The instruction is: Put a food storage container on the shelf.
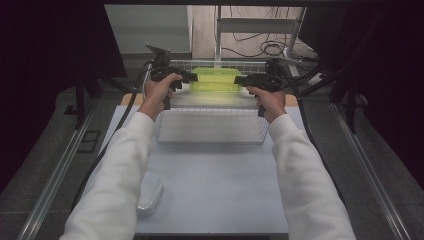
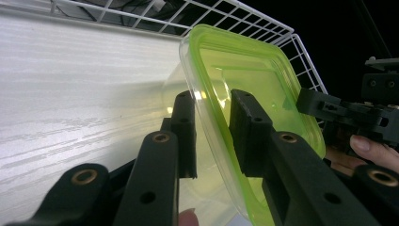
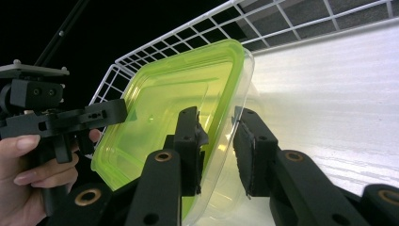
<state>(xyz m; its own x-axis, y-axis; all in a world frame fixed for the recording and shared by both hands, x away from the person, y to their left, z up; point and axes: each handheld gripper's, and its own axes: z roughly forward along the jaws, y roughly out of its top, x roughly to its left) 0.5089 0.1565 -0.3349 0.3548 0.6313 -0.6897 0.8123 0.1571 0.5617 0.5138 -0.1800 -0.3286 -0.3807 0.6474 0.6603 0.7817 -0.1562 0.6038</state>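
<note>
Lidded green-lid container (image 1: 216, 80) sits in the far half of the wire basket (image 1: 210, 134), left gripper (image 1: 189, 76) and right gripper (image 1: 243, 80) straddling its 2 end rims, jaws apart, pads not pressing.
</note>
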